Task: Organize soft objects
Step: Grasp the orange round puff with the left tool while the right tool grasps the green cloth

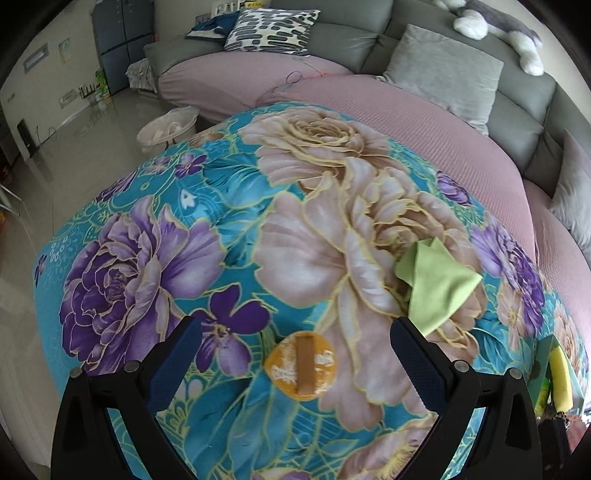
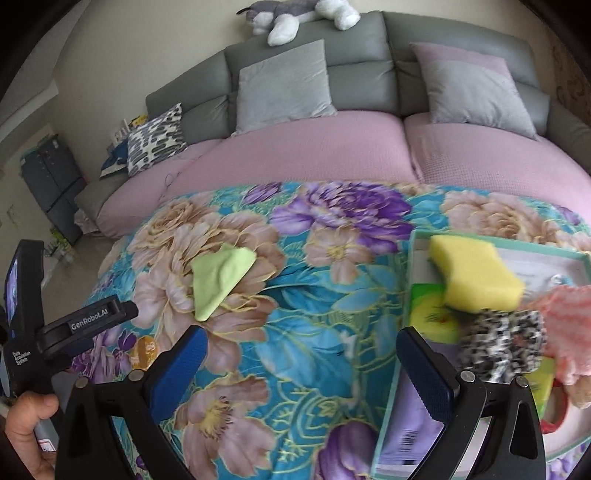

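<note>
A round orange puff [image 1: 301, 364] with a tan strap lies on the floral blanket, between the open fingers of my left gripper [image 1: 295, 354]. A folded light-green cloth [image 1: 437, 282] [image 2: 219, 282] rests further right on the blanket. My right gripper [image 2: 301, 363] is open and empty above the blanket, its right finger [image 2: 428, 373] at the edge of a green-rimmed box [image 2: 413, 243]. The box holds a yellow sponge [image 2: 476, 275], a black-and-white scrunchie [image 2: 502, 341] and a pink knitted piece [image 2: 567, 332]. The left gripper's body [image 2: 85, 321] and a hand [image 2: 29, 424] show at the left of the right wrist view.
The floral blanket [image 1: 177, 258] covers a raised surface in front of a grey sofa with pink seat covers [image 2: 314, 151], grey cushions [image 2: 284, 85] and a patterned cushion [image 1: 269, 27]. A plush toy [image 2: 299, 14] lies on the sofa back. A small bin [image 1: 168, 127] stands on the floor at left.
</note>
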`<state>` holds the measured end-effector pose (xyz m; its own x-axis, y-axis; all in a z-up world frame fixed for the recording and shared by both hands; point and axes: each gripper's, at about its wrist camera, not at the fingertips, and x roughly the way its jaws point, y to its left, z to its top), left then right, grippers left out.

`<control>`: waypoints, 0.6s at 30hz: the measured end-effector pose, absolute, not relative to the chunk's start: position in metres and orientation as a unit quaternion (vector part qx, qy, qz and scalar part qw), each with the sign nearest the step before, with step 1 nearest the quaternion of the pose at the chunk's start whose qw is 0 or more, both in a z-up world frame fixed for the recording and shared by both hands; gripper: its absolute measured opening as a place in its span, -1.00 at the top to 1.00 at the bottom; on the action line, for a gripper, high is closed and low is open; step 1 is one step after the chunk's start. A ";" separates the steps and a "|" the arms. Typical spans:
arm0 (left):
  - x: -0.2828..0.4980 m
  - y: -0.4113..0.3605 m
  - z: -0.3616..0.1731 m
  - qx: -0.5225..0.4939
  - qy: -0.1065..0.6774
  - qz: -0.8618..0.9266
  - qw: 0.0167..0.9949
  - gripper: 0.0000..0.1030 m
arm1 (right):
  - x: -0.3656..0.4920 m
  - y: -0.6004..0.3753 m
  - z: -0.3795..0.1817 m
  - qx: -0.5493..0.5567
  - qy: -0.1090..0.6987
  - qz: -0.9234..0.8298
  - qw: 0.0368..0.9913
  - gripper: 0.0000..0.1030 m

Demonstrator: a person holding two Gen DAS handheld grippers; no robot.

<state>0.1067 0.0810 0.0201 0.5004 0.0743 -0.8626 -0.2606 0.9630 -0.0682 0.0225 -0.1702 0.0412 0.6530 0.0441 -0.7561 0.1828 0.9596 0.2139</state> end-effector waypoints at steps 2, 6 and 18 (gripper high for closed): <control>0.108 0.086 0.016 -0.100 0.491 0.101 0.859 -0.97 | 0.028 -0.159 0.034 0.126 0.423 -0.031 0.897 -1.00; 0.109 0.091 0.005 -0.104 0.498 0.104 0.855 -0.97 | 0.037 -0.141 0.022 0.107 0.436 -0.015 0.894 -1.00; 0.121 0.081 -0.034 -0.075 0.570 0.080 0.814 -0.97 | 0.050 -0.121 -0.003 0.087 0.452 -0.009 0.888 -1.00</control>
<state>0.1213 0.0806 -0.0344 0.3373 0.0445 -0.9403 -0.2145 0.9762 -0.0307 0.0501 -0.1206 -0.0030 0.5913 0.0629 -0.8040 0.0937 0.9849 0.1459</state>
